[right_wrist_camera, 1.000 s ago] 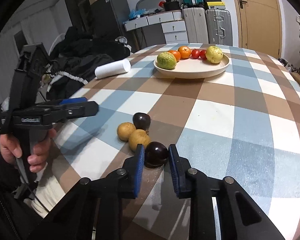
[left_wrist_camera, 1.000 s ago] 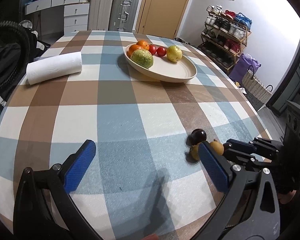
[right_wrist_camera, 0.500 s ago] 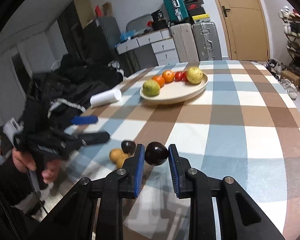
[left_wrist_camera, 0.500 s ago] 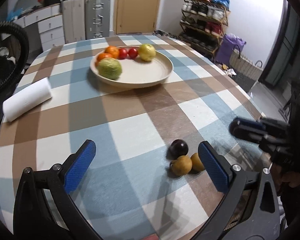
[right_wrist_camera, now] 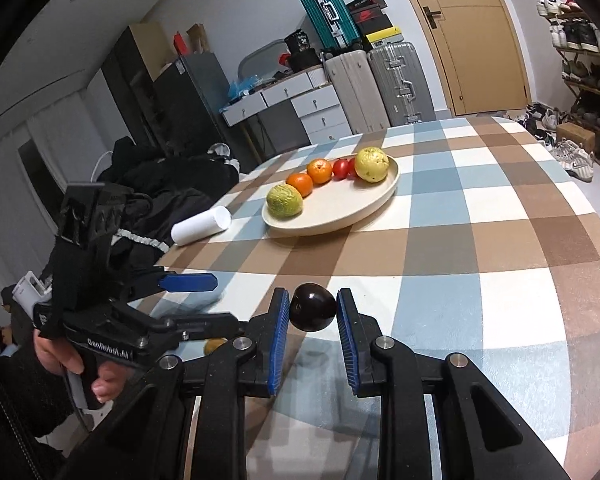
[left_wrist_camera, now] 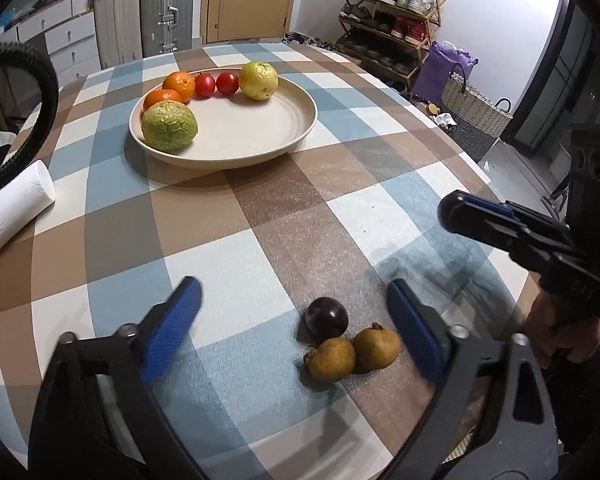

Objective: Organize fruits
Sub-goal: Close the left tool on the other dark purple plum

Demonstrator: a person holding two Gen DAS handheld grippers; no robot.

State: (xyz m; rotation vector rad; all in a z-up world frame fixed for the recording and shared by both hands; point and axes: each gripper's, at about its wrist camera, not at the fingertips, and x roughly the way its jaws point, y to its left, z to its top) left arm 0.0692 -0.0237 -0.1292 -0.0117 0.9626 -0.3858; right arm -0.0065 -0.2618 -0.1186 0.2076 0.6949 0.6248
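Note:
My right gripper (right_wrist_camera: 313, 314) is shut on a dark purple fruit (right_wrist_camera: 313, 312), held above the checked table and pointed toward the beige plate (right_wrist_camera: 364, 210). The plate (left_wrist_camera: 276, 136) holds a green fruit (left_wrist_camera: 169, 125), two oranges (left_wrist_camera: 179, 85), two tomatoes (left_wrist_camera: 216, 84) and a yellow fruit (left_wrist_camera: 258, 80). My left gripper (left_wrist_camera: 294, 330) is open above the near table edge. Between its fingers lie another dark purple fruit (left_wrist_camera: 326, 319) and two brown fruits (left_wrist_camera: 332, 359), all touching. The right gripper (left_wrist_camera: 500, 230) shows at the right of the left wrist view, and the left gripper (right_wrist_camera: 188, 282) at the left of the right wrist view.
A white paper roll (left_wrist_camera: 14, 210) lies left of the plate. Suitcases (right_wrist_camera: 376, 84), drawers and a door stand behind the table; a shoe rack (left_wrist_camera: 392, 20) and a woven basket (left_wrist_camera: 474, 114) are off its right side. Dark clothing (right_wrist_camera: 160, 184) is piled to the left.
My right gripper has lifted the dark purple fruit off the table and carried it up and toward the plate. My left gripper has swung over the three remaining fruits.

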